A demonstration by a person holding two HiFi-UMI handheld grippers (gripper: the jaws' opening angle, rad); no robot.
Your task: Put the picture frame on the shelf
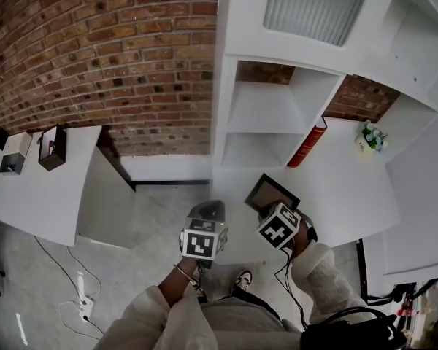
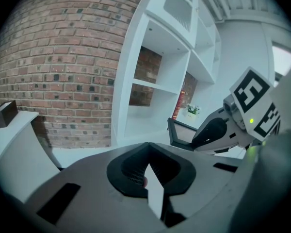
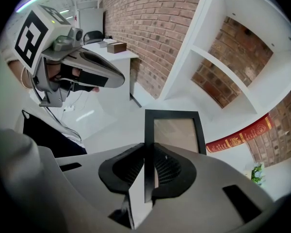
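Observation:
The picture frame (image 1: 271, 192) is black with a pale pane, and my right gripper (image 1: 267, 207) is shut on its left edge. In the right gripper view the frame (image 3: 175, 130) stands upright beyond the jaws (image 3: 148, 174), which pinch its dark border. It hangs in front of the white shelf unit (image 1: 267, 115), level with the low open compartments. My left gripper (image 1: 209, 211) is beside it on the left, jaws together with nothing between them (image 2: 148, 172). The left gripper view shows the frame (image 2: 181, 134) and the right gripper (image 2: 217, 130) to its right.
A red book (image 1: 307, 144) leans in a lower shelf compartment and a small plant (image 1: 372, 135) sits further right. A brick wall runs behind. A white table (image 1: 36, 195) at the left carries a dark box (image 1: 52, 146) and another box (image 1: 14, 154). A power strip (image 1: 84, 308) lies on the floor.

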